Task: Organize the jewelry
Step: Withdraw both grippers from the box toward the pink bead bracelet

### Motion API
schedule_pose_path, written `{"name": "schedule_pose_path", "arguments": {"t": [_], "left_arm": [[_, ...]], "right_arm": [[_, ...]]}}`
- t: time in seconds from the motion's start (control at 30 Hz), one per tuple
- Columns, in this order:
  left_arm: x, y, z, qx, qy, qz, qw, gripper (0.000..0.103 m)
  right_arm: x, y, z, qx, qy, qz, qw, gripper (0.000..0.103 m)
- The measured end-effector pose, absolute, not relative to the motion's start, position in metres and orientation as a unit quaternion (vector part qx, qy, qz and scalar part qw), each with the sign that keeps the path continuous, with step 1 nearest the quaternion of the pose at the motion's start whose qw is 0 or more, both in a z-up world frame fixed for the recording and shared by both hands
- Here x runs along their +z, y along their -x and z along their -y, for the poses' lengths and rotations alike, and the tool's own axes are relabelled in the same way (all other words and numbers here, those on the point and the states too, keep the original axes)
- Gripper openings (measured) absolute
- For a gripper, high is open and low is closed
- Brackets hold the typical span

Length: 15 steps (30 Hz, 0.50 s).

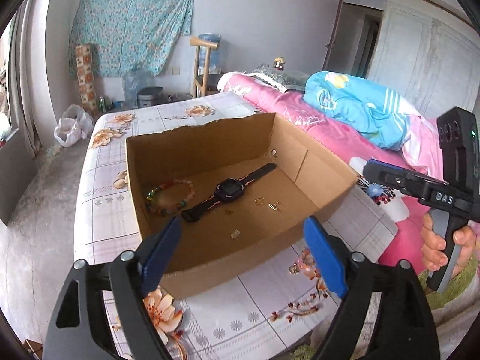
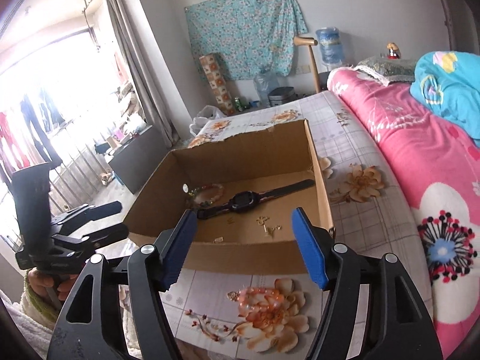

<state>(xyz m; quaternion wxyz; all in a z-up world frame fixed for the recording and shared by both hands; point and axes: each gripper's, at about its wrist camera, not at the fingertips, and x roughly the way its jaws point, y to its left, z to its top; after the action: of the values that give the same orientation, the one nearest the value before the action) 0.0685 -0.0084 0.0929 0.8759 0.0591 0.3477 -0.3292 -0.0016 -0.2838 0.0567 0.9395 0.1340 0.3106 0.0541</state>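
Inside a torn-rimmed cardboard box (image 1: 210, 150) on a bed, jewelry lies loose on the brown corrugated floor: a black watch (image 1: 229, 192) with a flat rubbery strap stretched diagonally across the middle, a bracelet of round coloured beads (image 1: 171, 195) near the box's left wall, and small gold trinkets (image 1: 270, 205) toward its right wall. A tiny pale clear piece (image 1: 235, 234) sits by the box's near wall. Both handheld grippers stand before that near wall with jaws spread wide and nothing between the ribbed blue pads (image 1: 325, 259): the left gripper (image 1: 243, 234) and the right gripper (image 2: 244, 228).

Only the right wrist view shows a pink beaded bracelet (image 2: 259, 295) outside the box, just in front of its near wall, camouflaged on a printed orange flower. It also takes in a bright window (image 2: 45, 90) and grey curtain (image 2: 132, 60) left of the box. The left wrist view alone shows a hand (image 1: 441, 240) squeezing the right tool's grey trigger.

Beneath the box is a smooth checked bedsheet (image 1: 228, 315) with floral print; a plush pink blanket (image 2: 420, 165) lies to its right, and a turquoise flowered cloth (image 1: 132, 27) hangs on the wall behind.
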Motion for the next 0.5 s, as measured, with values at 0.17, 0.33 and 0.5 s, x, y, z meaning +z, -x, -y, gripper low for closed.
{"name": "schedule_pose_path", "arguments": {"t": [0.17, 0.33, 0.5], "left_arm": [[0.087, -0.050, 0.002, -0.340, -0.060, -0.347, 0.872, 0.090], [0.072, -0.030, 0.000, -0.347, -0.077, -0.359, 0.863, 0.094], [0.049, -0.019, 0.003, -0.353, -0.084, -0.387, 0.848, 0.097]], "right_arm": [[0.053, 0.012, 0.278, 0.052, -0.128, -0.318, 0.938, 0.066], [0.043, 0.021, 0.276, 0.054, -0.141, -0.338, 0.929, 0.066], [0.029, 0.027, 0.272, 0.053, -0.147, -0.360, 0.920, 0.068]]}}
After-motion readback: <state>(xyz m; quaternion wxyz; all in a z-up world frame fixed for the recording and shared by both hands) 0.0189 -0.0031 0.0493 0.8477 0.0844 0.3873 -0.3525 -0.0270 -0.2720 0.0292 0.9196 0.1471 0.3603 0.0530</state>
